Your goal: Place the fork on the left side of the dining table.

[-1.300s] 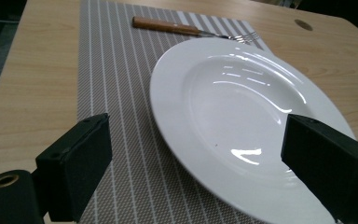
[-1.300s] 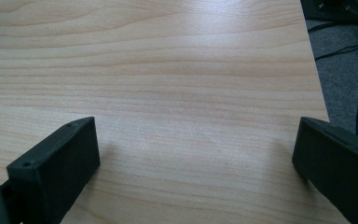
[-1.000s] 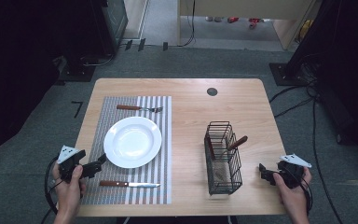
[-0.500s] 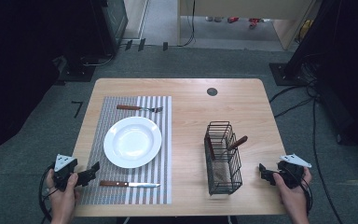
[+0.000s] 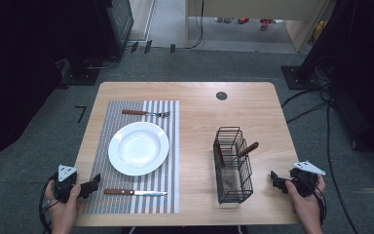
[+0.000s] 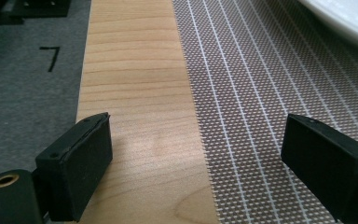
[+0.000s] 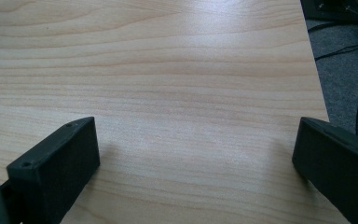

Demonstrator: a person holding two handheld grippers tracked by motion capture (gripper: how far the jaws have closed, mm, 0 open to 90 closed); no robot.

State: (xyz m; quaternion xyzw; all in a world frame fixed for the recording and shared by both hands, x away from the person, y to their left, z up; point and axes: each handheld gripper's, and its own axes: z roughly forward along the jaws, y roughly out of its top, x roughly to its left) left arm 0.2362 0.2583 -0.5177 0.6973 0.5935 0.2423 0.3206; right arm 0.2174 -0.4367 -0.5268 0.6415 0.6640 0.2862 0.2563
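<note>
While the right gripper is waiting wide open and empty beside the wire basket, the left gripper, likewise gaping and empty, is sitting nearest the knife, lying crosswise on the placemat with its handle toward that claw.

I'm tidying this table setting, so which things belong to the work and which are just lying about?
Part of the work: knife, plate, fork, striped mat, wire basket, both open tongs: left, right.

Lying about: floor cables, black stand base.
</note>
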